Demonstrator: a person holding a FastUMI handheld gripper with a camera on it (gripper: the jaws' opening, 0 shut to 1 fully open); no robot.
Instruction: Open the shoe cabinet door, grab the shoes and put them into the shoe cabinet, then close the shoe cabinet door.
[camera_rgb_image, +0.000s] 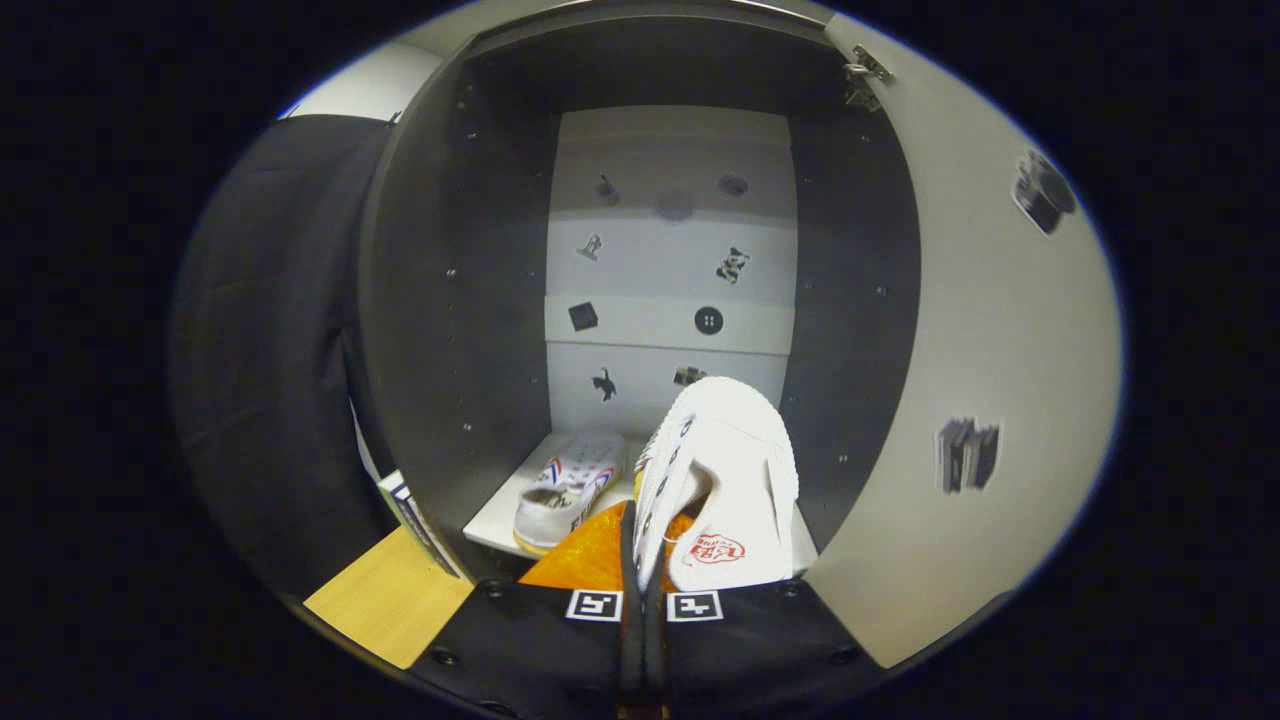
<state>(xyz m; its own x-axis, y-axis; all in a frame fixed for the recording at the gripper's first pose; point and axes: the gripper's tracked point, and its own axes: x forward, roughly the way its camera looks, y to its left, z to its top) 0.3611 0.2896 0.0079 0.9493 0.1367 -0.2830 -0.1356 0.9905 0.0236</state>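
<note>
Dark shoe cabinet fills the background, interior open, pale back panel dotted with small stickers. Door is swung out to the right, hinge visible at its top corner, so the opening step looks done. Black cloth hangs left of the cabinet; a strip of wooden floor sits by its bottom left corner.

One shoe already lies on the white bottom shelf, toward the shelf's left front edge, toe pointing out.

Second shoe is held up in the gripper, toe up, sole side toward the door, over the shelf's right front edge. It rises straight out of the fingers and leans slightly right of them. Fingers are drawn narrow, nearly together, pinching what looks like the canvas upper near the laces; the exact contact is hidden by the fisheye edge, so a hedge there.

Handling: a light canvas sneaker, soft upper, stiffer rubber sole. Thin fabric grip can slip or let the shoe swing; the heel collar or sole edge is a firmer hold. Not fragile.
</note>
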